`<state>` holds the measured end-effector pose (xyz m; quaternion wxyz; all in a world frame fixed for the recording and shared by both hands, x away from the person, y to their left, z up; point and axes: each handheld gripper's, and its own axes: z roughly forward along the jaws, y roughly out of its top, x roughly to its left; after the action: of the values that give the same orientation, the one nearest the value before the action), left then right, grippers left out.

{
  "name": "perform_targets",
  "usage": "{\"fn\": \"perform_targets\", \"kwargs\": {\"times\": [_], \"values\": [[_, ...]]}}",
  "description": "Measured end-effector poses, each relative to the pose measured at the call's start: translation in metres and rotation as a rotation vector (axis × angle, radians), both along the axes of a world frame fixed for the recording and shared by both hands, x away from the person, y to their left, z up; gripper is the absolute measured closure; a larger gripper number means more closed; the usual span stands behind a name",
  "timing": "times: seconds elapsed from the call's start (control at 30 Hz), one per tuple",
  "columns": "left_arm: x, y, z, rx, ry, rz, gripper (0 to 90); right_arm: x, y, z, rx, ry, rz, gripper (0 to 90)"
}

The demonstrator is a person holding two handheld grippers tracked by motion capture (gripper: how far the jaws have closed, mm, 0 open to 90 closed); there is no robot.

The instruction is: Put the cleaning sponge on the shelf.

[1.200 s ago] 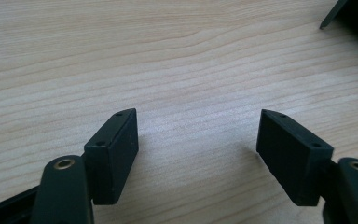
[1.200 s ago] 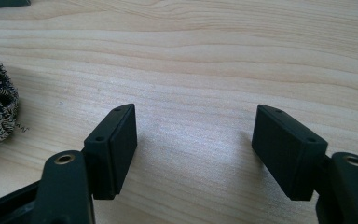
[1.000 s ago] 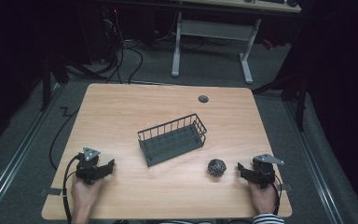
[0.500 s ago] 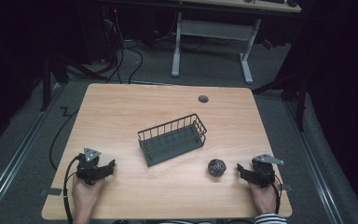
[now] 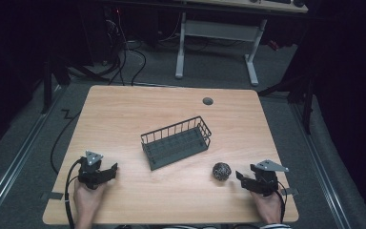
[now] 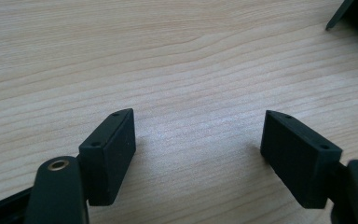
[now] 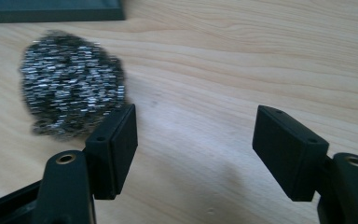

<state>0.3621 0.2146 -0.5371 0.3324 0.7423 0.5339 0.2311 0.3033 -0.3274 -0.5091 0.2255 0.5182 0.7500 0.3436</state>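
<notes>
Table [image 5: 124, 109], light wood. Wire basket [image 5: 176, 142], dark, at centre, set askew. Steel-wool ball [image 5: 221, 171], on the table near the basket's right end, just beside right gripper [image 5: 241, 176]; jaws spread, holding nothing. Left gripper [image 5: 110, 170], at near-left on bare wood; jaws spread, holding nothing.

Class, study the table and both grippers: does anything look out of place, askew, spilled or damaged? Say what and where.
Only the wire basket is askew: it sits mid-table, turned at an angle to the table edges. The steel wool ball lies outside it, before the open right gripper. The left gripper is open over bare wood. Nothing looks spilled or damaged.
</notes>
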Motion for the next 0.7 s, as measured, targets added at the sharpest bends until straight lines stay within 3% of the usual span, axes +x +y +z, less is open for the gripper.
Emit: {"fn": "perform_targets", "kwargs": {"times": [0.3, 0.5, 0.7], "values": [[0.000, 0.000, 0.000, 0.000, 0.001, -0.006, 25.3, -0.007, 0.021, 0.008, 0.023, 0.008, 0.108, 24.7], [0.000, 0.000, 0.000, 0.000, 0.001, -0.006, 25.2, 0.002, 0.036, 0.010, 0.026, 0.012, 0.161, 21.8], [0.000, 0.000, 0.000, -0.001, 0.001, -0.006, 25.4, 0.014, 0.050, 0.007, 0.010, 0.039, 0.174, 19.7]]}}
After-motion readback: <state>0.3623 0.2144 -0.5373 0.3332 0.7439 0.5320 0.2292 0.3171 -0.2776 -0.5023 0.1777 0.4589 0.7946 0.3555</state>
